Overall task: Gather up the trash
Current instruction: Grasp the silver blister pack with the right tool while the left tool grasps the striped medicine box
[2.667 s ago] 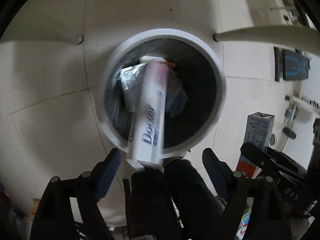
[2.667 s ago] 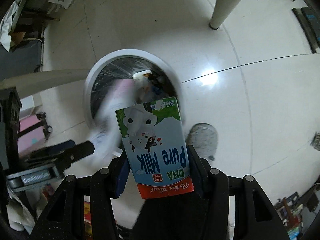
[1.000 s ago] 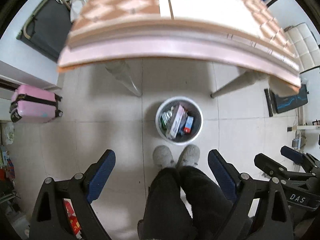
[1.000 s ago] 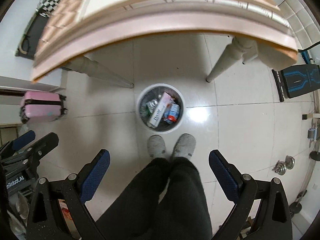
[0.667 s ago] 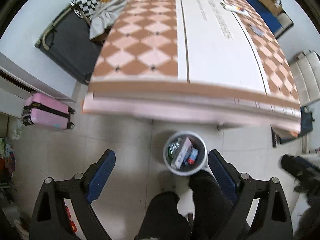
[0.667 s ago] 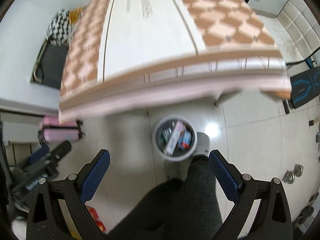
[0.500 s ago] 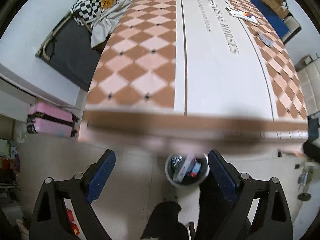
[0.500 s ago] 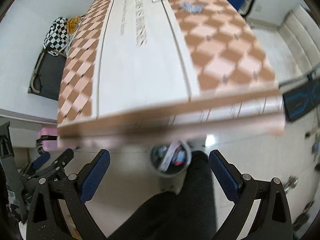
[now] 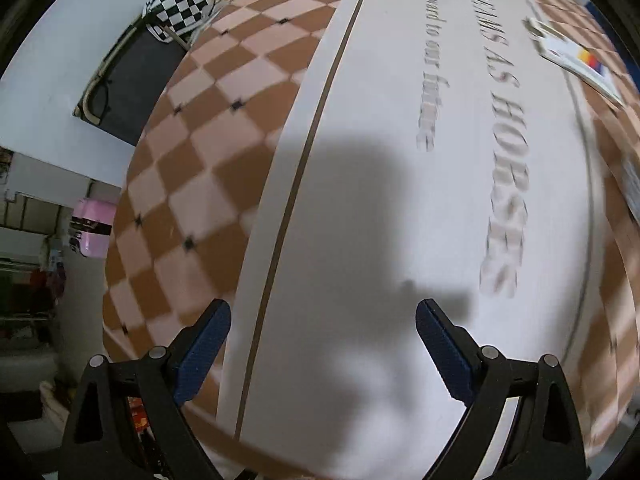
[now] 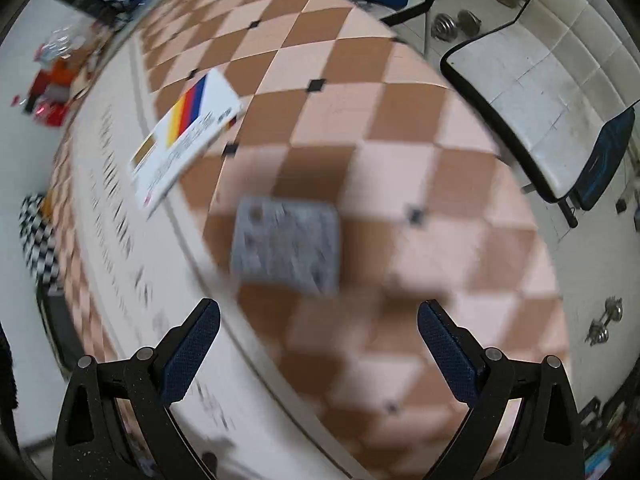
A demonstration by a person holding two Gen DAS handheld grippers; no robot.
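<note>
Soft, even indoor light; a broad shadow [image 9: 360, 220] darkens the tablecloth [image 9: 380, 80]. Motion blur smears the grey packet [image 10: 286, 248]; fisheye edges bend and vignette.

Below me is a big table [image 9: 360, 200] with brown and pink squares. A white chair [image 10: 532, 80] stands beside it. I see a pink suitcase [image 9: 93, 227] by the wall.

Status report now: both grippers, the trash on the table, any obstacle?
Left gripper open, empty. Right gripper open, empty, above grey packet. White box beyond it on table. No obstacle.
</note>
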